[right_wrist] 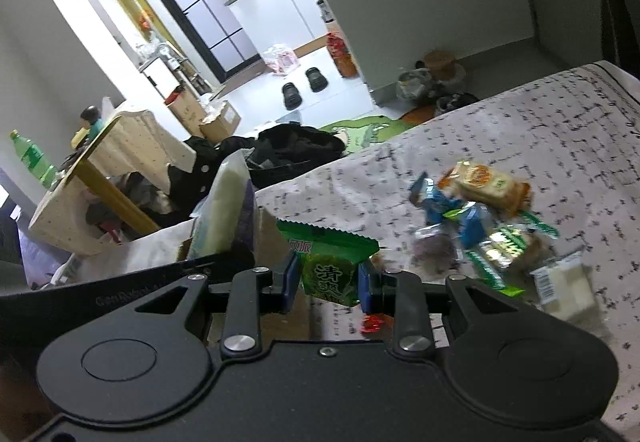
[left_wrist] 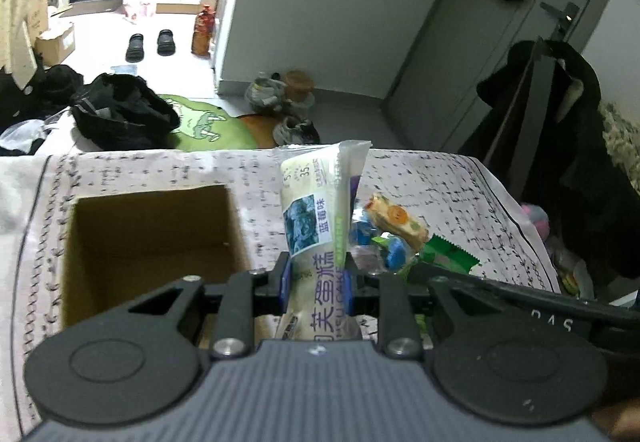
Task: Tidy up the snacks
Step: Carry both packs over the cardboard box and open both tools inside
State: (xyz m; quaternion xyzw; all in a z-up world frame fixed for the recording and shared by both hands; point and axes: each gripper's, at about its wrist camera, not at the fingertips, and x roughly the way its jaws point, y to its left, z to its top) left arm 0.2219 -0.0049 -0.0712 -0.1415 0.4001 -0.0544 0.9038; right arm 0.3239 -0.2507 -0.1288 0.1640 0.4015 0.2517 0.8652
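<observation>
So your left gripper is clamped on a tall white cake packet, which stands upright between the blue pads, just right of the open cardboard box. Your right gripper is pinched on a green snack packet, held above the patterned cloth. Off to the right, the rest of the snack pile sits on that cloth, a bit blurry, with a white packet at its near edge.
</observation>
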